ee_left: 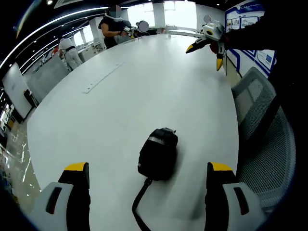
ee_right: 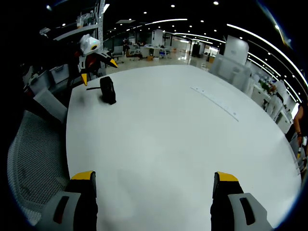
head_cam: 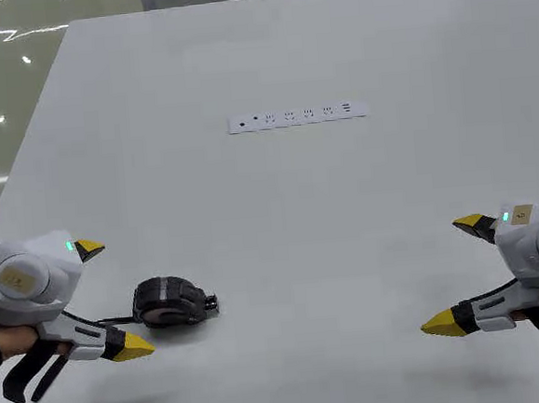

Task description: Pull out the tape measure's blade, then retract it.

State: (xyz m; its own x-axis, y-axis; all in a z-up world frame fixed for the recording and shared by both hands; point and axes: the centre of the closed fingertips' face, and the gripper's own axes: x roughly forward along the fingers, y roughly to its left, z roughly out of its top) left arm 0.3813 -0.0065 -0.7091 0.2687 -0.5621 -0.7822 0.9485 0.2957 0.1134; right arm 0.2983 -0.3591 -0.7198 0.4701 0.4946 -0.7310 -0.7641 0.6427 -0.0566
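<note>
Left gripper [head_cam: 116, 296] is at the near left of the white table [head_cam: 347, 233], jaws spread wide and holding nothing. Its yellow fingertips [head_cam: 136, 345] point inward across the tabletop. A hand [head_cam: 10, 341] grips its handle at the table edge.

Tape measure [head_cam: 170, 301], a black case with a grey band, lies on the tabletop just beside those tips. In the left gripper view it sits in the gap ahead of the two jaws, roughly midway between them, and neither jaw touches it. A black strap [ee_left: 139, 202] runs from the case back toward the gripper.

Right gripper [head_cam: 453, 273] is at the near right, jaws likewise wide apart and empty, with bare tabletop between them in the right gripper view. It is well apart from the tape measure and faces the left gripper across the table.

A white power strip [head_cam: 297, 116] lies flat near the middle of the table, further back, well apart from both grippers and from the tape measure. A grey mesh chair [ee_left: 262, 125] stands at the near edge of the table.
</note>
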